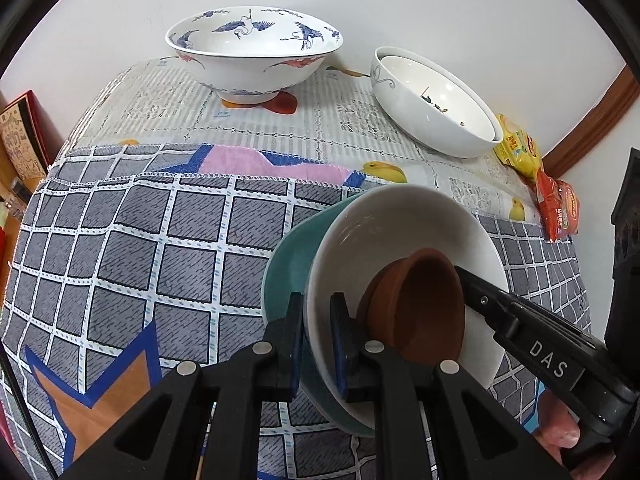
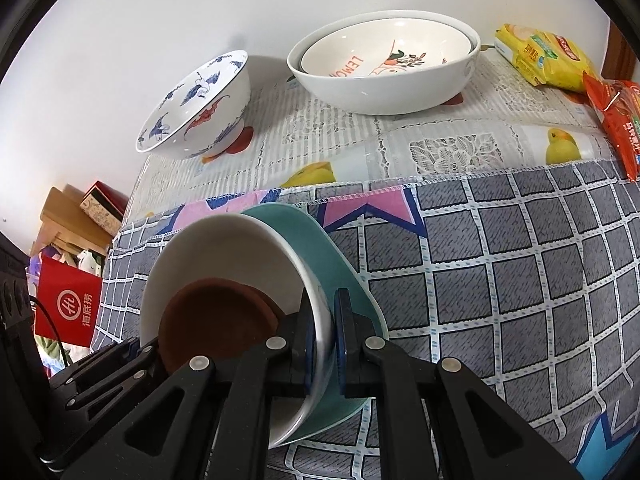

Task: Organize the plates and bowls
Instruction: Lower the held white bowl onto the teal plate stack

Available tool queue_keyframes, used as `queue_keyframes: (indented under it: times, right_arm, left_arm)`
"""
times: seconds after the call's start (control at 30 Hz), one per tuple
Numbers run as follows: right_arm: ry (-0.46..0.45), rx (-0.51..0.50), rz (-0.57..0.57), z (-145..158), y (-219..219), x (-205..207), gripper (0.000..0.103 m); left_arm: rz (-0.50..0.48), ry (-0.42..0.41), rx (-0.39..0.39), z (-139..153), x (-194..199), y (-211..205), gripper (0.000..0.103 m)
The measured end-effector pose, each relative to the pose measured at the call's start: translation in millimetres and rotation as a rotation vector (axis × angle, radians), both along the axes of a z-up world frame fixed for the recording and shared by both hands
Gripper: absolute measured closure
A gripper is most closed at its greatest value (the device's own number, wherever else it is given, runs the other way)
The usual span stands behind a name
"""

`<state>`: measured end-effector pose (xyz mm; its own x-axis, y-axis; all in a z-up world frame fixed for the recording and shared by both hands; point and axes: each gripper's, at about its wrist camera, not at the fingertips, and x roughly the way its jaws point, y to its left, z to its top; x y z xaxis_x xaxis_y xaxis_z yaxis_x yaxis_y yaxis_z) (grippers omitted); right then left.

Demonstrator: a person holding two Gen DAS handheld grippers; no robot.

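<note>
Clenching the white bowl's (image 1: 400, 224) rim from opposite sides, left gripper (image 1: 317, 344) and right gripper (image 2: 324, 348) hold it, brown dish (image 1: 420, 304) inside.

Close wrist views, shared bowl stack (image 1: 400, 240)

Six dishes: near, a teal plate (image 1: 286, 264), white bowl (image 1: 404, 220) and brown bowl (image 1: 424, 304) nested; far left, one crane bowl (image 1: 252, 52); far right, two nested white bowls (image 2: 384, 88). Two snack packs (image 2: 540, 56) far right. Two grippers (image 1: 316, 334).
</note>
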<state>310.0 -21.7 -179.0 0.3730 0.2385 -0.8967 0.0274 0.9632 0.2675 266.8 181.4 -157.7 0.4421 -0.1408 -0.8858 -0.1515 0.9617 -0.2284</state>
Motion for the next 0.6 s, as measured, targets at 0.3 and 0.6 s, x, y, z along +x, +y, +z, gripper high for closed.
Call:
queue_keyframes:
  times: [0.3, 0.6]
  right_arm:
    - [0.009, 0.01, 0.012, -1.3, -1.1, 1.9, 0.094]
    - [-0.008, -0.021, 0.03, 5.1, -2.7, -5.7, 0.088]
  left_arm:
    - [-0.006, 0.002, -0.005, -0.4, 1.1, 0.7, 0.09]
    - [-0.013, 0.015, 0.014, 0.8, -0.4, -0.4, 0.085]
